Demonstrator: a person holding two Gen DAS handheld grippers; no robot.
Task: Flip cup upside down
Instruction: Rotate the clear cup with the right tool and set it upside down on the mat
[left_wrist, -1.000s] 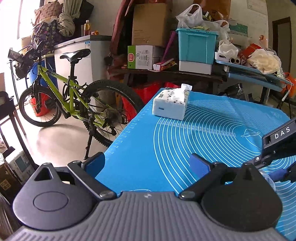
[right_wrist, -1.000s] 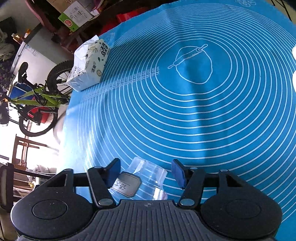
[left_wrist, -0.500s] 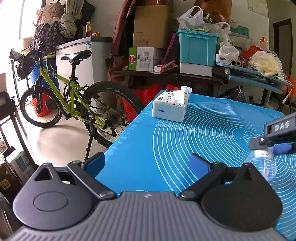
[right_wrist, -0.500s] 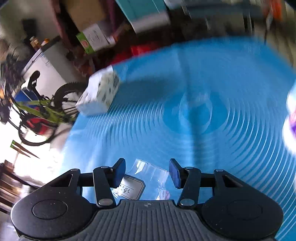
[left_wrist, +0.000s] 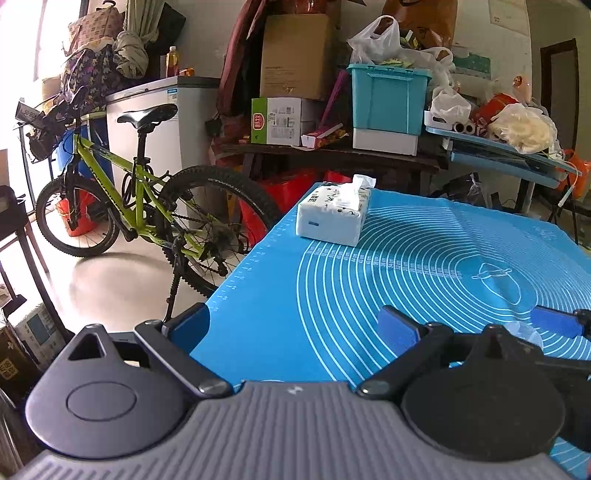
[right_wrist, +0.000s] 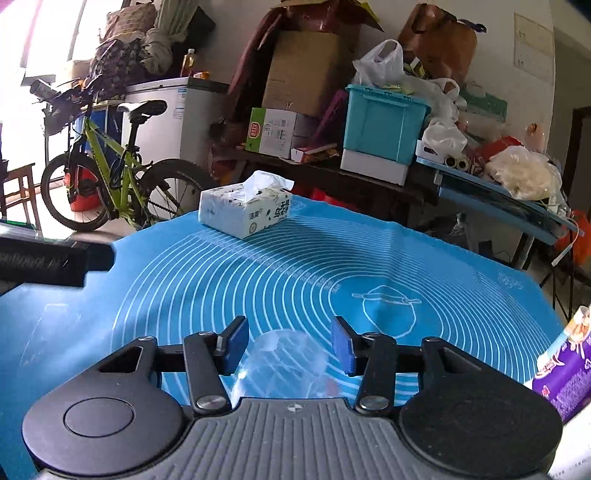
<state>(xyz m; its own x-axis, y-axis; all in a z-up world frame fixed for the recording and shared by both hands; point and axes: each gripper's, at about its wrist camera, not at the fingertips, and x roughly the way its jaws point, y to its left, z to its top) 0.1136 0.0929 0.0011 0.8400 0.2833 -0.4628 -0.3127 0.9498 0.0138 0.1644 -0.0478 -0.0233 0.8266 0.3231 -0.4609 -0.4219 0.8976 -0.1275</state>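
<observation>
One clear cup (right_wrist: 282, 363), sitting between the blue pads of the right gripper (right_wrist: 290, 345), pinched at its sides, low over the mat (right_wrist: 295, 266). Orientation hard to read; likely mid-flip, release pending. Left gripper (left_wrist: 295, 328) spread wide, holding nothing. One tissue box (right_wrist: 245, 210), far side.

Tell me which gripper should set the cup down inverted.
Right. The right gripper already has the clear cup between its blue pads, just above the blue mat. The left gripper is open and empty, off near the mat's left edge.
</observation>
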